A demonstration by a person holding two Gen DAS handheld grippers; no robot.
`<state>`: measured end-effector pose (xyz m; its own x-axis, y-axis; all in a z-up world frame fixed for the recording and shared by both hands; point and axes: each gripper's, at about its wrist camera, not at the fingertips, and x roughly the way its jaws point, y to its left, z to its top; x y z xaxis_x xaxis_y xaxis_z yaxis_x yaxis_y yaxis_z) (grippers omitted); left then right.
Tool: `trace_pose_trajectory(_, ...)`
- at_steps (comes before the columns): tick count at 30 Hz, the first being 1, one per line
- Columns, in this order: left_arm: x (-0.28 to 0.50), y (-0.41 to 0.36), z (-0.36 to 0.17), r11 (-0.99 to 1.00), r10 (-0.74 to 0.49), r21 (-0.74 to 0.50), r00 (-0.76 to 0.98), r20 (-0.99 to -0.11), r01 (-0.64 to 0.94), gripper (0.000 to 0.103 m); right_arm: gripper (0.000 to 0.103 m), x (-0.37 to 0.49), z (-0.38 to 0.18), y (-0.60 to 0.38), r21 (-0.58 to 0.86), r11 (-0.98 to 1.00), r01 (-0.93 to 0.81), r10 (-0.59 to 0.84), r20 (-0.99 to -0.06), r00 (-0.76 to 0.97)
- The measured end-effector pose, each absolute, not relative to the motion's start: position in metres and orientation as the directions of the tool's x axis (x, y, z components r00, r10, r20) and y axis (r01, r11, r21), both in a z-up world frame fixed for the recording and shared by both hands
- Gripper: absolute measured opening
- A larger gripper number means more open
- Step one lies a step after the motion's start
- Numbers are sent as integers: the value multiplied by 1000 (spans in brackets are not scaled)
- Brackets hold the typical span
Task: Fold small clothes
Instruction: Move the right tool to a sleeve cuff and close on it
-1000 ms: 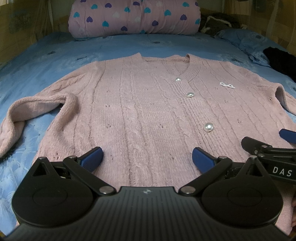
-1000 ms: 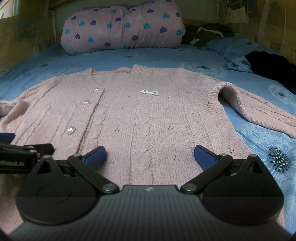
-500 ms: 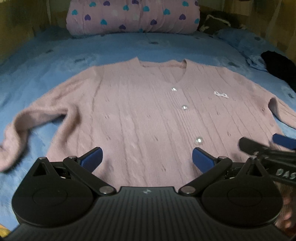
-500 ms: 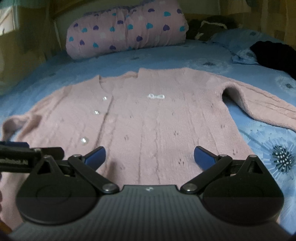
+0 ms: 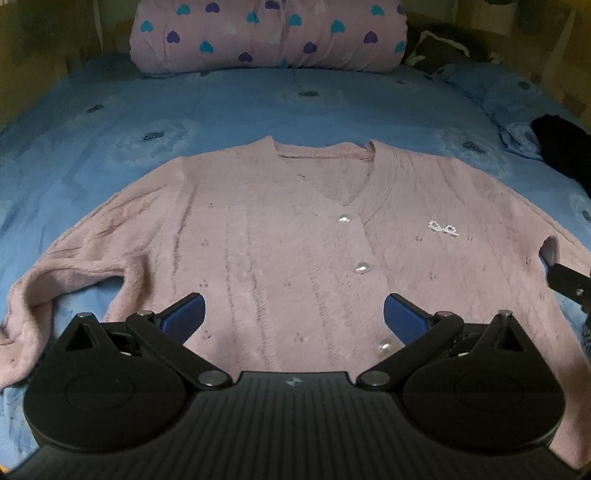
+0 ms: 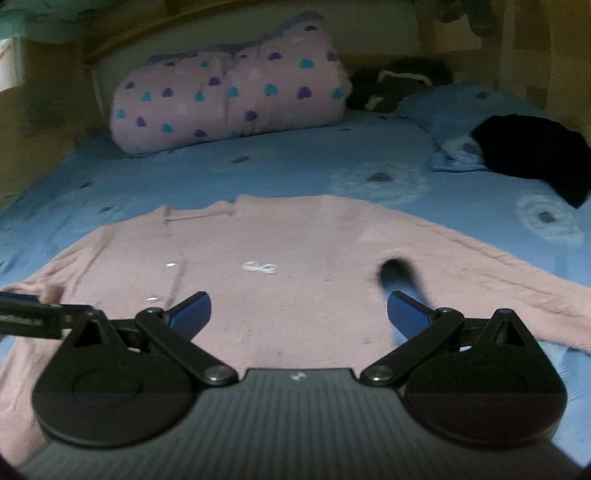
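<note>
Left wrist view: the left gripper (image 5: 293, 314) has its jaws spread wide, with nothing between the 2 blue fingertips (image 5: 184, 314). Directly ahead of the jaws and passing under them, a pink knitted cardigan (image 5: 280, 236) lies flat and front-up on a blue bedsheet (image 5: 229, 110). Its V-neck points away from the jaws. 3 pearl-like buttons (image 5: 362, 267) run down the front, ahead of the right fingertip, the nearest one just beside that fingertip. A small silver bow brooch (image 5: 443, 228) sits on the chest further right. One sleeve (image 5: 55, 284) bends back toward the jaws, outside the left fingertip. Far ahead, a pink bolster with coloured hearts (image 5: 269, 35) lies across the head of the bed. A black garment (image 5: 563, 144) rests far off to the right. Part of the right gripper (image 5: 570, 284) shows at the right edge.

Right wrist view, blurred: the right gripper (image 6: 299, 314) also has its jaws spread apart, holding nothing. The cardigan (image 6: 295, 258) lies ahead of and beneath the jaws, with the bow brooch (image 6: 259, 266) just ahead of the gap. The other sleeve (image 6: 517, 284) stretches out beyond the right fingertip. The left gripper's body (image 6: 33, 317) shows outside the left fingertip. The bolster (image 6: 229, 99) and black garment (image 6: 535, 155) lie far ahead.
</note>
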<state>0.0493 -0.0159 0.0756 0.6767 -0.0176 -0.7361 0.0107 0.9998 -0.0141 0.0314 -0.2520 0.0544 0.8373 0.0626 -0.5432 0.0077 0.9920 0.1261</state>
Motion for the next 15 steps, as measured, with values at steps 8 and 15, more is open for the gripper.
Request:
trace_pose_trajectory(8, 69, -39, 72, 1000, -10, 9, 656, -755, 25, 103, 103, 43, 59, -297, 85, 995, 48, 8, -566, 825)
trace_pose_trajectory(15, 80, -59, 69, 998, -18, 23, 648, -762, 54, 103, 103, 52, 57, -341, 30, 995, 97, -61, -586, 808)
